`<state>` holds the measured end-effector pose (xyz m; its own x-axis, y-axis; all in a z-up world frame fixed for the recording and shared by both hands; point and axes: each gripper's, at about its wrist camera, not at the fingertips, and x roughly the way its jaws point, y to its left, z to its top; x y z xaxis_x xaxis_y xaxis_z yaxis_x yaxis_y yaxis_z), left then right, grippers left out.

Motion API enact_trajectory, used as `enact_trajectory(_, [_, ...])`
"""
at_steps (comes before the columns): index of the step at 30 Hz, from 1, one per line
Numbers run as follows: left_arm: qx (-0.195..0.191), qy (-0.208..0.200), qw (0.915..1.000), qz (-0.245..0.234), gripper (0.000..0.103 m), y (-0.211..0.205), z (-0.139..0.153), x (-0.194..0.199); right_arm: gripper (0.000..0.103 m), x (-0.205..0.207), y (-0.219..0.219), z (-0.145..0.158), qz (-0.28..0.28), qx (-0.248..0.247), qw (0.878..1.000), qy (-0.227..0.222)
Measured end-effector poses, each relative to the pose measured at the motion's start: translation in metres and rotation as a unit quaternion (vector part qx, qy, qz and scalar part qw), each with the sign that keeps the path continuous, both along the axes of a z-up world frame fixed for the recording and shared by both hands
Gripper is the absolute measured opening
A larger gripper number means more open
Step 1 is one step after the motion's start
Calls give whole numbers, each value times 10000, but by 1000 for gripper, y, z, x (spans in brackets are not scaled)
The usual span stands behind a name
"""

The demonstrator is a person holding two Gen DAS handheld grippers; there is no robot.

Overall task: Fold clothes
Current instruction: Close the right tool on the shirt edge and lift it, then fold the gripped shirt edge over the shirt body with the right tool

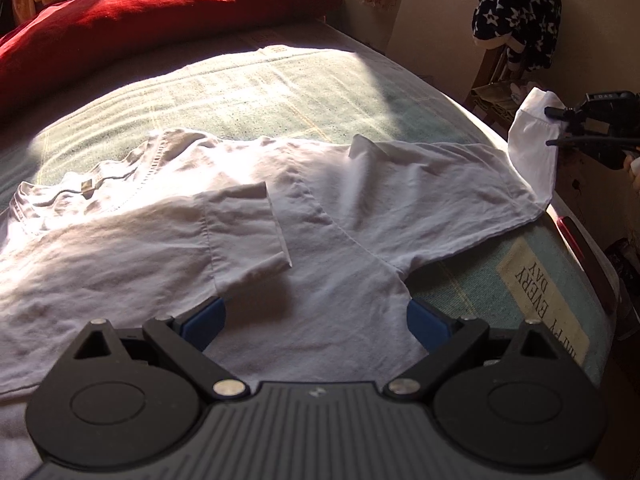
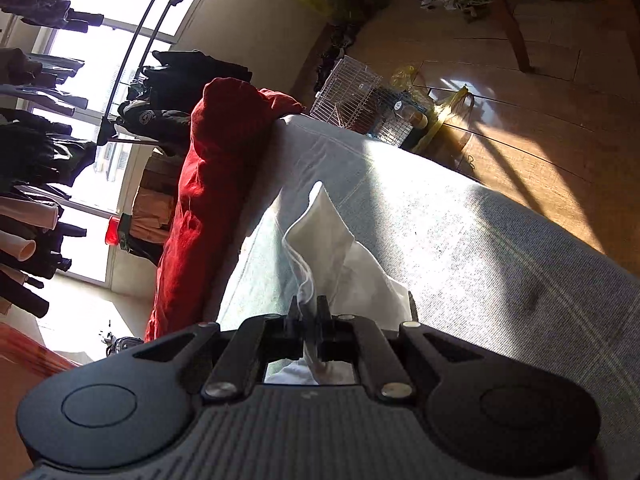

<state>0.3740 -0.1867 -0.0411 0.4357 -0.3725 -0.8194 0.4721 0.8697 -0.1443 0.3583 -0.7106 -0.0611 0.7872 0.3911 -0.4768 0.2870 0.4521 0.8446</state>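
Observation:
A white T-shirt (image 1: 248, 216) lies spread on the bed, one sleeve folded over its body. My left gripper (image 1: 314, 322) hovers just above the shirt's near part, its blue fingers (image 1: 204, 322) wide open with only cloth below them. At the far right, my right gripper (image 1: 560, 128) is shut on the other sleeve (image 1: 534, 152) and lifts it off the bed's edge. In the right wrist view the right gripper (image 2: 310, 310) pinches that white sleeve (image 2: 324, 236), which stands up in front of the fingers.
The bed has a green-grey checked cover (image 1: 248, 88) with a printed label (image 1: 544, 300) near its right edge. A red duvet (image 1: 152, 12) lies along the far side. A starred garment (image 1: 516, 12) hangs on a chair; a wire cage (image 2: 360, 100) and wooden floor (image 2: 540, 120) lie beyond the bed.

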Motion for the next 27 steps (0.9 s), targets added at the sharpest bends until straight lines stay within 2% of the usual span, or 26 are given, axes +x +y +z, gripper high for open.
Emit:
enact_trajectory(16, [29,0,9958,917,97,117,9,-24,6,71,140,25,1005,10,9949,-5])
enact_trajectory(21, [348,69,9921,1204,97,148,4,-31,6,87,189,31,1352,96,9908,-17])
enact_trajectory(27, [458,224,9878,1472,97,178,-2,-42,5,98,249,35,1664,104,9860,0])
